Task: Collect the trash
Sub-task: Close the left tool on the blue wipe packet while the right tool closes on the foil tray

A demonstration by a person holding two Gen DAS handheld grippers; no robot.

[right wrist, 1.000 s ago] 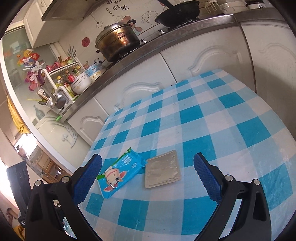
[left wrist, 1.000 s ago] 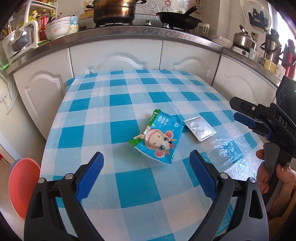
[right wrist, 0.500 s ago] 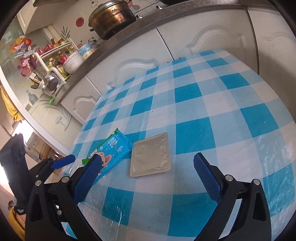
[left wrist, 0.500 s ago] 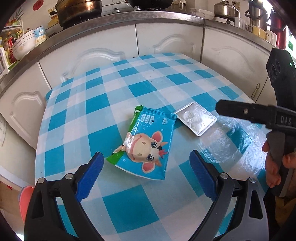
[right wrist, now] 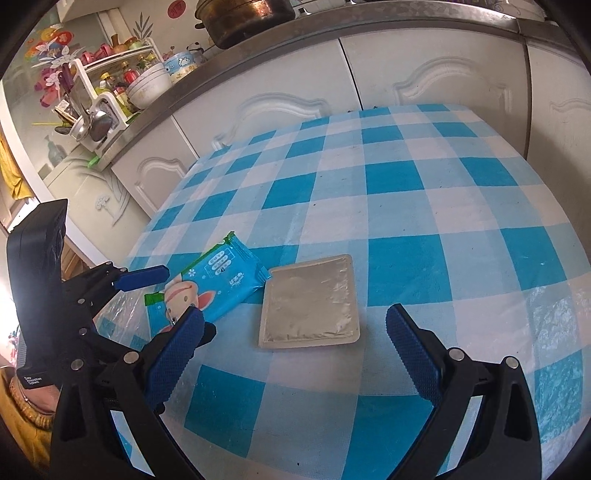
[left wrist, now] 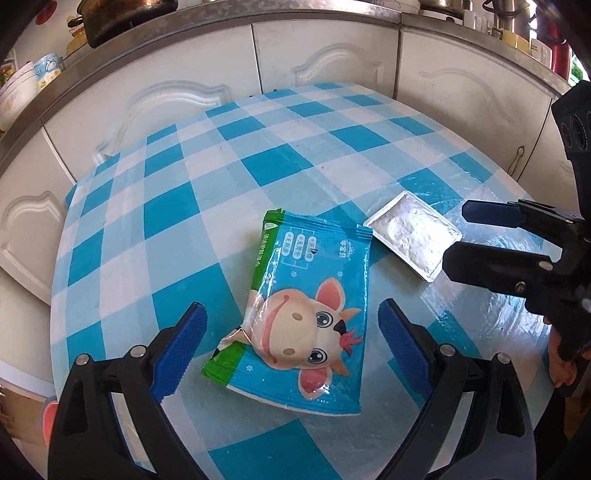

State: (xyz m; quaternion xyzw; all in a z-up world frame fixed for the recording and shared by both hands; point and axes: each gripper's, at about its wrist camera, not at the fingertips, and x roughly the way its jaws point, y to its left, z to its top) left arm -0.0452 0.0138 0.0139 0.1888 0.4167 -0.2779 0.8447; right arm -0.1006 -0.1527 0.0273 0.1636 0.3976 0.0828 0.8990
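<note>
A blue snack wrapper with a cartoon cow lies flat on the checked table. My left gripper is open, its two blue fingers either side of the wrapper's near end, just above it. A square silver foil packet lies to the wrapper's right. My right gripper is open, with the foil packet just ahead between its fingers. The wrapper and the left gripper show at the left of the right wrist view. The right gripper shows at the right edge beside the packet.
White kitchen cabinets stand close behind the table. The counter above holds a large pot, bowls and a dish rack. A red stool sits low at the left past the table edge.
Both grippers have moved forward and down toward the table. The wrapper now sits between the left fingers and the foil packet just ahead of the right fingers. Both stay open.
</note>
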